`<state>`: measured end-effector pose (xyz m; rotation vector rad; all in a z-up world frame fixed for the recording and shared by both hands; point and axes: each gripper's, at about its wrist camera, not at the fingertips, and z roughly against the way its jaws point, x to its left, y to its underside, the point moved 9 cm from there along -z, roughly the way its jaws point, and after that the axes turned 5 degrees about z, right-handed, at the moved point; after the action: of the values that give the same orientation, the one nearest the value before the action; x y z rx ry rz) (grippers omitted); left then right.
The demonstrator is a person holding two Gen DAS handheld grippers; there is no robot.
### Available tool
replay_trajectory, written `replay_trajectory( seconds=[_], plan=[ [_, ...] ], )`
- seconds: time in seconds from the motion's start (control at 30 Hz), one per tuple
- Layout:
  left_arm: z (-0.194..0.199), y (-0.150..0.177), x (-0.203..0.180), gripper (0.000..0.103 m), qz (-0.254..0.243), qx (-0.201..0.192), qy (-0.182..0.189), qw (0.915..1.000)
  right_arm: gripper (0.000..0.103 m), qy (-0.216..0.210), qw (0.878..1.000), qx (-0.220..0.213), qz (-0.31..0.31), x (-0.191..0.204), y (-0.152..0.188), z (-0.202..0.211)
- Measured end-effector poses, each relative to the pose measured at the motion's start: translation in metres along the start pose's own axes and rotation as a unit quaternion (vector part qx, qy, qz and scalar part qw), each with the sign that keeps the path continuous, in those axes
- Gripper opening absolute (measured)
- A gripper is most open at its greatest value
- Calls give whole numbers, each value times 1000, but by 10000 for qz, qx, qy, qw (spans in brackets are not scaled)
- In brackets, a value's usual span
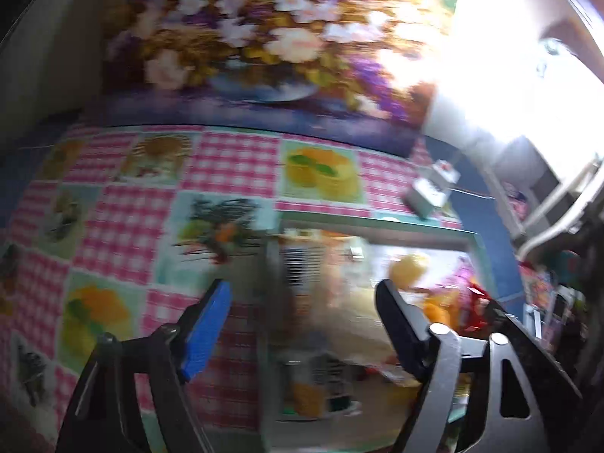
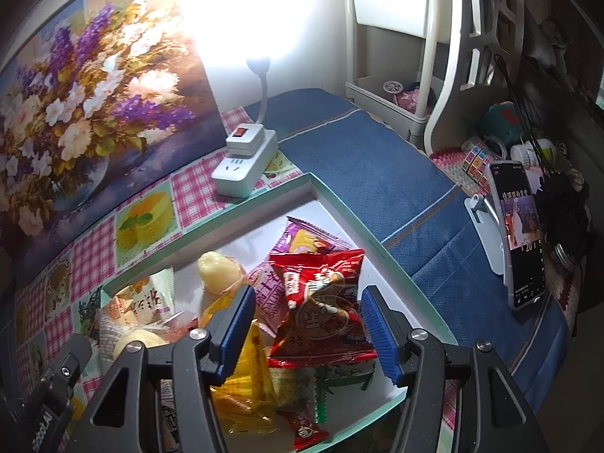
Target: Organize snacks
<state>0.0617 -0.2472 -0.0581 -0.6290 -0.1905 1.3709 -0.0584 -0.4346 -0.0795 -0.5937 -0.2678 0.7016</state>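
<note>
The tray (image 2: 341,204) is a shallow box with a pale green rim and a white floor, lying on the worktop (image 2: 94,260), which wears a glossy cloth of pink gingham squares and fruit pictures. Beside it a blue quilted cloth (image 2: 377,173) covers the rest.

In the tray lies a loose heap of snacks: a crinkled red foil packet (image 2: 321,302) on top, a purple one (image 2: 302,239) under it, a yellow wrapper (image 2: 249,373), a pale packet with red print (image 2: 139,302), and a smooth yellowish jelly cup (image 2: 217,268).

The right tool (image 2: 307,334) hangs over the heap with its ribbed blue pads (image 2: 379,334) about half apart; the red packet shows between them, but no pad presses on it and nothing is held.

The left tool (image 1: 305,330) is spread wide and empty, above the tray's near-left part; this view is motion-blurred, so the snacks there are only smears of colour.

A white power strip (image 2: 245,166) with a red switch and a gooseneck lamp stands just beyond the tray. A flower painting (image 2: 94,105) leans behind the worktop. A phone (image 2: 521,234) stands upright on a white holder at the right, and a white plastic rack (image 2: 396,49) stands farther back.
</note>
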Motion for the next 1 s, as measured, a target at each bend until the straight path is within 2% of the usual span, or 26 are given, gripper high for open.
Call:
replay_trajectory(
  seconds=[0.07,0.1,0.13,0.3,0.4,0.7,1.0],
  plan=[
    [-1,-2,20,94,198,-9,-300,9994,70,-96,10000,-13,22,6,2,2],
    [-2,-2,31,94,316,-13,-483,9983,80,-131,9999,-19,43,9,3,2],
    [-2,-2,40,94,377,-12,-597,9975,84,-166,9998,-30,71,13,4,3],
    [-2,5,80,97,616,36,-1226,9905,85,-332,9989,-154,308,33,12,12],
    [2,12,89,98,702,60,-1323,9887,103,-427,9977,-241,470,45,17,17],
    [19,28,107,98,807,39,-1386,9870,103,-451,9949,-339,839,57,36,29],
    [39,43,123,98,604,39,-1757,9826,103,-540,9924,-345,1049,60,54,41]
  ],
)
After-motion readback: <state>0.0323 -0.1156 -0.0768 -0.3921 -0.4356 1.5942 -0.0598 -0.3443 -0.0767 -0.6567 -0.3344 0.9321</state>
